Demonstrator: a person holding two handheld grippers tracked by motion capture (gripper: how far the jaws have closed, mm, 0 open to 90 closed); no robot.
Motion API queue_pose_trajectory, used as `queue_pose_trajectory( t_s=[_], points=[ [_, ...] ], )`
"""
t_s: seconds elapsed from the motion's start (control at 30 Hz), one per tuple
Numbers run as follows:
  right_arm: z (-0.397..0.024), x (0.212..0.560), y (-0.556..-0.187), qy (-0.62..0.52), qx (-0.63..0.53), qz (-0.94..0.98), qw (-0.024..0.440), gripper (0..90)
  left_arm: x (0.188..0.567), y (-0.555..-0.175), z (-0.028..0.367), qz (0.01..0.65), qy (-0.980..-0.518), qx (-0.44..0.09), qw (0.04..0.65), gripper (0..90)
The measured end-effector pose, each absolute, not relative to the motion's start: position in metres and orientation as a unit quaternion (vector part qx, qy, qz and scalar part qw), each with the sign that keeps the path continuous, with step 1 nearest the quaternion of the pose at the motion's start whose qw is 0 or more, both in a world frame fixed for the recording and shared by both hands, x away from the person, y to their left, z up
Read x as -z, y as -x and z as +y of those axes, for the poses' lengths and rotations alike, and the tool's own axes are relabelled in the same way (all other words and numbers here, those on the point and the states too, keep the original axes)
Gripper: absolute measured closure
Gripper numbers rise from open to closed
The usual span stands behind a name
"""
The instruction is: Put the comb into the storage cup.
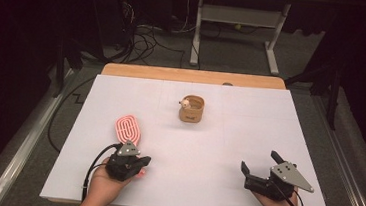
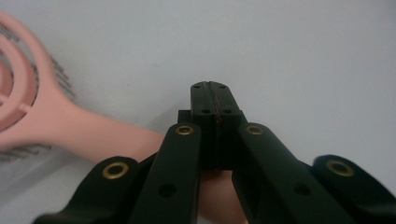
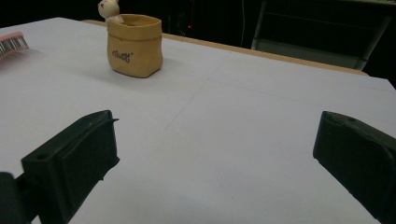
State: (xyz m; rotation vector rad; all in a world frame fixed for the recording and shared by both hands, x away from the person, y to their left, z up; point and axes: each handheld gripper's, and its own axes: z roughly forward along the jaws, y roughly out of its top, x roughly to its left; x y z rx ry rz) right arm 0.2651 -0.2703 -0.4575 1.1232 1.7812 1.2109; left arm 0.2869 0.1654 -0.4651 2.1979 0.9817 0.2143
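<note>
- The pink hairbrush (image 1: 128, 130) lies flat on the white table (image 1: 217, 146), on your left side, its oval head pointing away from you and its handle running back toward your left hand (image 1: 106, 184).
- Its head is an open frame of nested loops, pale pink, with slots between the loops; in the left gripper view (image 2: 70, 130) you see short dark bristles along the head's edge and a smooth, rounded handle.
- Your left gripper (image 1: 138, 162) sits over the handle's end; its jaws are pressed together with nothing between them, the handle passing beneath and beside them.
- Your right gripper (image 1: 260, 162) rests well apart on the right side, jaws spread wide over bare table.
- A tan pouch-shaped pot (image 1: 191, 109) with a small pale figure at its rim stands farther back, near the table's middle.
</note>
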Motion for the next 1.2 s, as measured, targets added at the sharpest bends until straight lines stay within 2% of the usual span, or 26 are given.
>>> queue_pose_trajectory(
  t_s=[0.63,0.93,1.2],
  points=[
    [-0.271,0.458,-0.267,-0.436,-0.472,0.686,0.343,0.4,0.464,-0.271,0.204,0.417,-0.840,-0.078,0.338,90.0],
    [-0.271,0.457,-0.266,-0.435,-0.472,0.684,0.345,0.4,0.460,-0.269,0.213,0.418,-0.828,-0.075,0.365,90.0],
    [-0.273,0.457,-0.265,-0.437,-0.473,0.682,0.347,0.4,0.453,-0.267,0.221,0.413,-0.811,-0.098,0.403,88.9]
  ],
)
